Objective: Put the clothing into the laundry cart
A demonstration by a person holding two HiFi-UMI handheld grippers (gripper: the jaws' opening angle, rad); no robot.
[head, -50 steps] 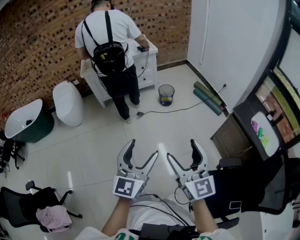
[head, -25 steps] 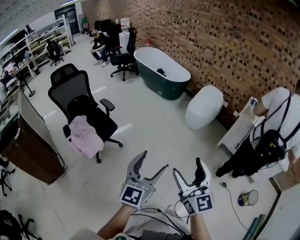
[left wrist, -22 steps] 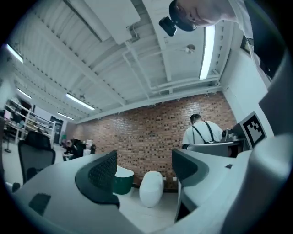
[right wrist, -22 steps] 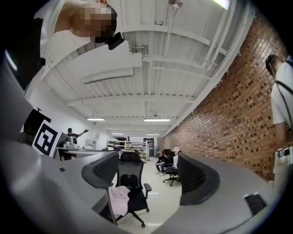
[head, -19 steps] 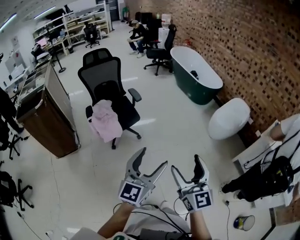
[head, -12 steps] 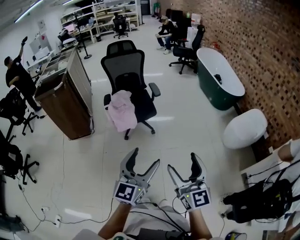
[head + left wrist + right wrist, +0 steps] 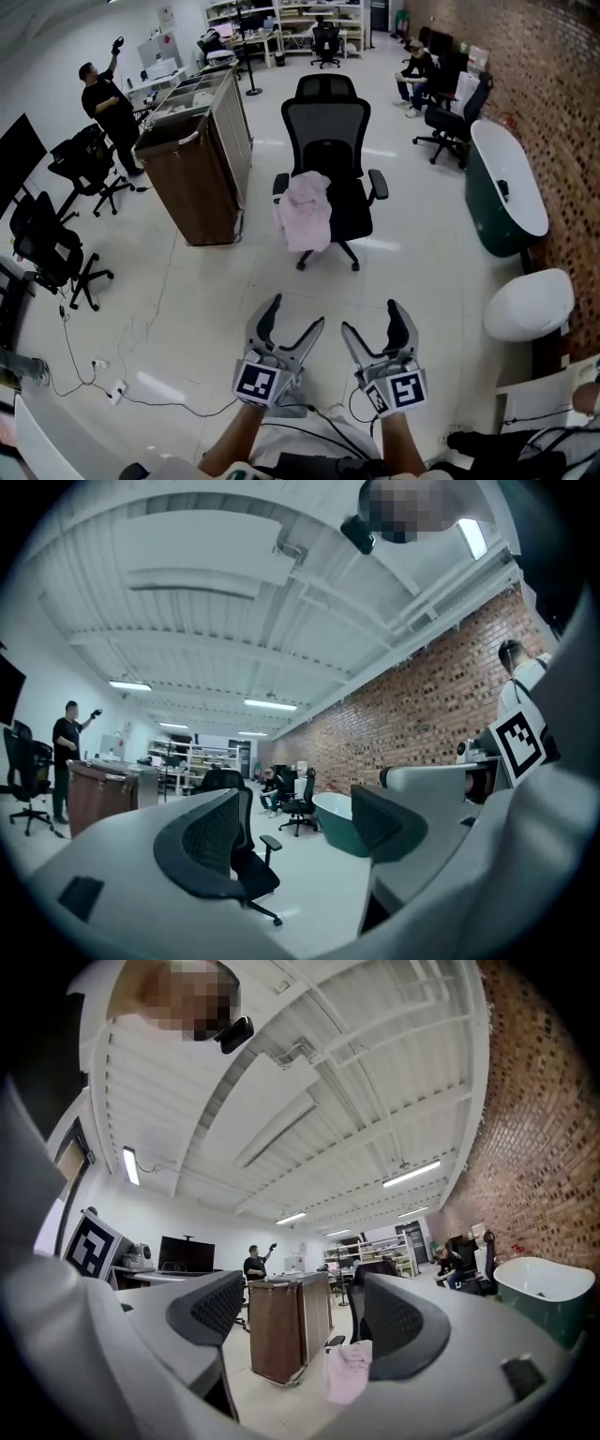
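Note:
A pink garment lies draped over the seat of a black office chair in the middle of the room. Left of the chair stands the brown laundry cart. The right gripper view shows the pink garment beside the cart. Both grippers hang low in the head view, well short of the chair. My left gripper is open and empty. My right gripper is open too, nothing between its jaws.
A green bathtub and a white rounded unit line the brick wall at right. Black chairs stand at left, cables trail on the floor. A person stands at the back left; others sit at the back.
The view has swung round from the brick wall and bathtub toward the chair with the garment and the cart, which now lie straight ahead. Both grippers stayed open and empty.

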